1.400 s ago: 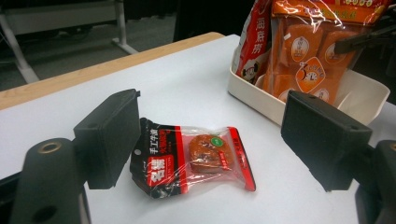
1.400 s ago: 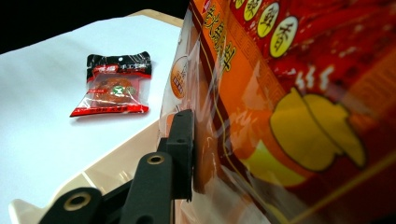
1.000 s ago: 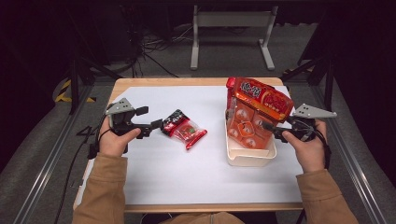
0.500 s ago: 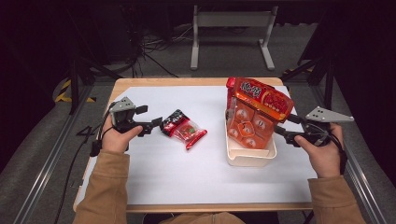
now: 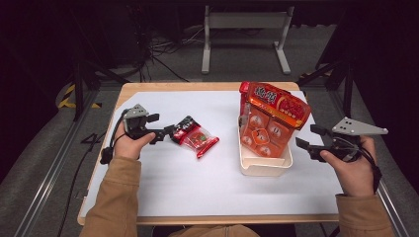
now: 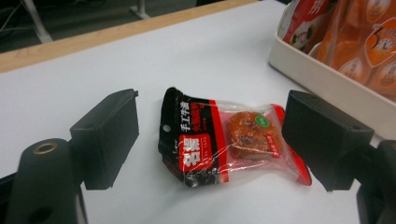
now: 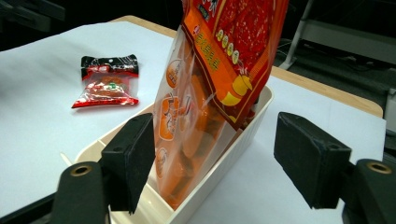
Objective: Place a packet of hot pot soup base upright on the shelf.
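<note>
high view: left gripper [image 5: 170, 132] sits at the left of the white table sheet [image 5: 163, 182], jaws apart, tips at the black end of the small red-and-black clear plastic snack packet [image 5: 195, 138] lying flat on the sheet; contact hard to tell at this size. right gripper [image 5: 307, 140] hangs just right of the cream plastic bin [image 5: 264, 168], jaws spread and clear of it after just opening, nothing between them. the tall orange-red foil snack bag [image 5: 272, 116] stands in the bin, leaning toward the far side, top well above the rim.

left gripper view: both black jaws released, snack packet [image 6: 224, 140] lying on the sheet between them, pads not pressing it. corner of the bin [image 6: 327, 81] with orange bag at far right.

right gripper view: jaws wide, holding nothing. bin [image 7: 219, 154] straight ahead with the orange-red bag [image 7: 219, 70] upright and tilted inside. small snack packet [image 7: 107, 81] lies flat, well apart to the far left on the sheet.
</note>
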`<action>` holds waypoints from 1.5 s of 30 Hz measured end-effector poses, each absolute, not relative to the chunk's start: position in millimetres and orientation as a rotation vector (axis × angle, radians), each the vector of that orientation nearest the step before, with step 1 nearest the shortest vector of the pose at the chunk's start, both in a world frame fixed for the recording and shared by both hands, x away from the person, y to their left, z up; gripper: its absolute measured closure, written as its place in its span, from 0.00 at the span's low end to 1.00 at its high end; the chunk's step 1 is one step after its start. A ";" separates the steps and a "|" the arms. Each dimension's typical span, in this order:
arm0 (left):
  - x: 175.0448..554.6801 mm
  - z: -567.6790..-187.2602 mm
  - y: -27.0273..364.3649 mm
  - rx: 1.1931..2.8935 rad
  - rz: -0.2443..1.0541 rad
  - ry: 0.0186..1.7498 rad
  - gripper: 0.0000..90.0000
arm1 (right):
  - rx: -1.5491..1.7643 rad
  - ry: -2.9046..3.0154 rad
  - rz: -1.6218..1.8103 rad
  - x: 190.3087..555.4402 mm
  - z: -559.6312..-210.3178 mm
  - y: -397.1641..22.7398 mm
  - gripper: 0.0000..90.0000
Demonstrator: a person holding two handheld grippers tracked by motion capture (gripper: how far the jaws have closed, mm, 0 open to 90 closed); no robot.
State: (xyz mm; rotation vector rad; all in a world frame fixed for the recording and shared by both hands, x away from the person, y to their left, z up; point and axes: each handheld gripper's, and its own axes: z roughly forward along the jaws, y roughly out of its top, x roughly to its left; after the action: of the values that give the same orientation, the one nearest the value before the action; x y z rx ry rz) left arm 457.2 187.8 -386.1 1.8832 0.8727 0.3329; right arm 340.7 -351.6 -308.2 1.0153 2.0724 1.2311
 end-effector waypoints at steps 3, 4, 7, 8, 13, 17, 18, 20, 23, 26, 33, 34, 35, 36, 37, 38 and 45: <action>461.9 -395.9 185.7 1.893 0.322 0.905 0.22 | 0.993 2.076 1.235 336.0 -303.7 -349.8 0.34; 461.9 -395.9 185.7 1.893 0.322 0.905 0.22 | 0.993 2.076 1.235 336.0 -303.7 -349.8 0.34; 467.0 -407.9 183.0 1.897 0.291 0.937 0.24 | 0.968 2.075 1.244 332.1 -299.6 -347.1 0.34; 468.4 -410.2 183.0 1.906 0.287 0.937 0.24 | 0.966 2.076 1.245 331.6 -299.0 -346.7 0.34; 472.6 -419.3 179.6 1.911 0.263 0.963 0.28 | 0.952 2.083 1.246 328.7 -296.9 -343.4 0.34; 478.0 -429.0 176.1 1.943 0.254 0.994 0.28 | 0.942 2.091 1.249 326.4 -295.1 -341.5 0.35; 478.0 -429.0 176.1 1.943 0.254 0.994 0.28 | 0.942 2.091 1.249 326.4 -295.1 -341.5 0.35; 479.7 -432.6 174.6 1.939 0.233 1.013 0.28 | 0.936 2.093 1.250 325.3 -294.0 -340.7 0.35; 482.2 -438.2 172.5 1.945 0.209 1.030 0.28 | 0.930 2.095 1.253 324.7 -293.5 -340.0 0.35; 485.6 -445.0 169.6 1.960 0.188 1.036 0.29 | 0.922 2.100 1.256 323.8 -292.9 -337.7 0.35; 488.0 -452.4 165.7 1.965 0.141 1.056 0.30 | 0.907 2.118 1.249 324.6 -294.0 -334.3 0.35; 488.2 -453.2 165.2 1.967 0.136 1.056 0.30 | 0.906 2.119 1.250 324.6 -294.1 -334.2 0.35; 488.6 -454.2 164.9 1.970 0.126 1.050 0.30 | 0.906 2.120 1.250 324.6 -294.2 -334.1 0.35; 489.1 -454.9 164.7 1.975 0.131 1.048 0.30 | 0.905 2.120 1.249 324.7 -294.2 -334.1 0.35; 488.7 -455.4 163.9 1.974 0.115 1.051 0.31 | 0.904 2.121 1.249 324.9 -294.3 -334.2 0.35; 488.7 -455.8 163.4 1.971 0.105 1.044 0.33 | 0.905 2.121 1.249 325.0 -294.4 -334.2 0.35; 488.1 -455.9 159.9 1.976 0.102 1.017 0.46 | 0.901 2.127 1.250 326.1 -295.5 -334.2 0.35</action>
State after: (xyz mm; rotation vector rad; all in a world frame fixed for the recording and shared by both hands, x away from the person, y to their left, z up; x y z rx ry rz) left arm 488.1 159.9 -455.9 1.9757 1.0167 0.1015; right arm 326.1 -334.2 -295.5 0.9008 2.1266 1.2503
